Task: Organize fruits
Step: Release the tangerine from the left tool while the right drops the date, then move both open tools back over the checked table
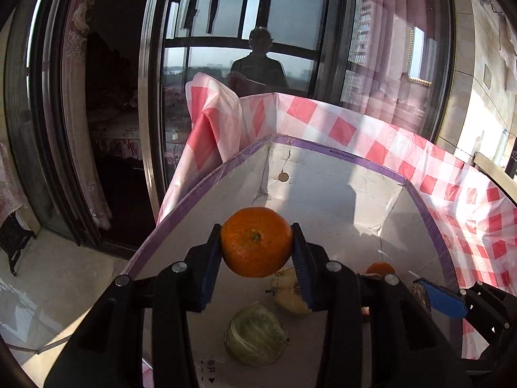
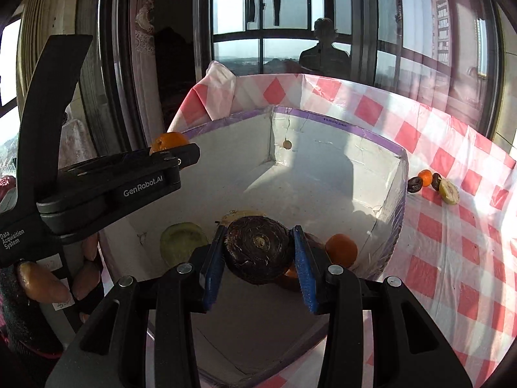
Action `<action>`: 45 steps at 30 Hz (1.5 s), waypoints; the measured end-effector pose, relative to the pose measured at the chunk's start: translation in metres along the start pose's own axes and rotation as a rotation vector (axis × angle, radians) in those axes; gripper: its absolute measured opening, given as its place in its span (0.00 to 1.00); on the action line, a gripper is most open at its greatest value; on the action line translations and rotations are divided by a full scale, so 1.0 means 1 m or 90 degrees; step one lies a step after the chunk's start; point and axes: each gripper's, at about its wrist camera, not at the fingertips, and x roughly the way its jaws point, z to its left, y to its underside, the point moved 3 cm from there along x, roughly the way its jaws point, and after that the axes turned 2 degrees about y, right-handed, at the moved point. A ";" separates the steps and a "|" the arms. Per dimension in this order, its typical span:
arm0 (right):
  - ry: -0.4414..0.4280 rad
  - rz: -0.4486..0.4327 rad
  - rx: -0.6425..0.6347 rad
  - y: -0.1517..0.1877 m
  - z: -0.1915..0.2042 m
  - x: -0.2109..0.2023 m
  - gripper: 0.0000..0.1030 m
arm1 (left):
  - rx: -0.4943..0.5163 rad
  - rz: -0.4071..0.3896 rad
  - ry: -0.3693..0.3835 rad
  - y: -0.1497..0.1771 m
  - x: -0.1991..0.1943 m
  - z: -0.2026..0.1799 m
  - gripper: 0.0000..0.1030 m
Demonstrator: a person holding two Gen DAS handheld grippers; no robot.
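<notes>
Fruits being gathered in a white box (image 1: 323,194) edged with purple tape, sitting on a red-and-white checked cloth (image 1: 339,129). From the left wrist: left gripper (image 1: 257,245) pinching an orange (image 1: 257,242) between its blue pads, hanging above the box floor; lying below, a green round fruit (image 1: 255,336), a pale bitten fruit (image 1: 289,294) and a second orange (image 1: 379,268); right gripper's blue pad (image 1: 442,297) showing at the right edge. From the right wrist: right gripper (image 2: 260,252) clamping a dark brown round fruit (image 2: 258,249) over the box, with green fruit and orange resting underneath; left gripper showing at left, carrying its orange above the box rim; lying outside on the cloth at right, a small orange (image 2: 425,177), two dark fruits (image 2: 414,184) and a pale green one (image 2: 449,191).
</notes>
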 end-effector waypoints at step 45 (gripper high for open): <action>0.258 -0.204 0.471 0.127 -0.280 -0.133 0.86 | 0.252 -0.015 0.301 0.038 -0.016 -0.293 0.98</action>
